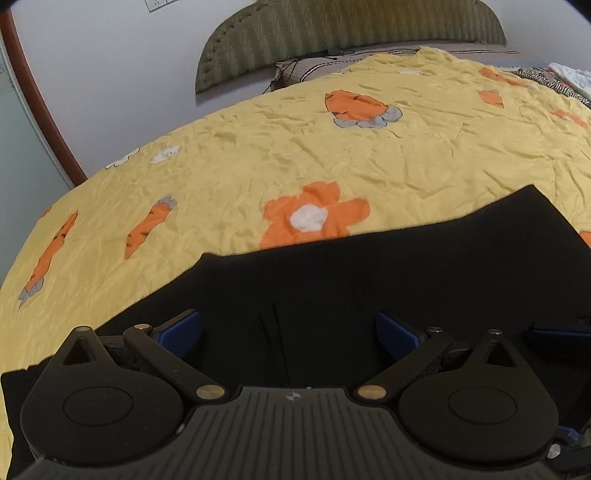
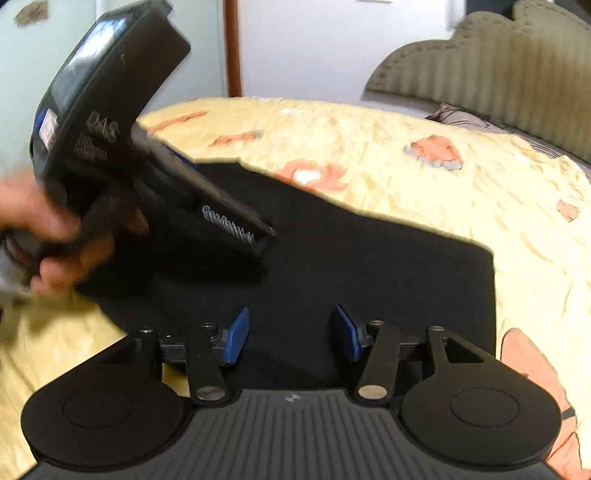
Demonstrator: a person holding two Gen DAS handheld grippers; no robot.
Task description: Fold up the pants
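Note:
Black pants (image 1: 388, 266) lie flat on a yellow bedspread (image 1: 258, 158) with orange carrot and flower prints. They also show in the right wrist view (image 2: 369, 266) as a folded dark slab. My left gripper (image 1: 288, 332) is open and empty, its blue pads (image 1: 181, 332) spread wide just above the pants. My right gripper (image 2: 291, 334) is open and empty over the near part of the pants. The left gripper's body (image 2: 110, 122) shows at the left of the right wrist view, held by a hand (image 2: 44, 229) and blurred.
A green padded headboard (image 1: 332, 33) and a pillow (image 1: 314, 68) lie at the far end of the bed. A white wall and a brown door frame (image 1: 40, 107) stand at the left. Striped cloth (image 1: 546, 79) lies at the far right.

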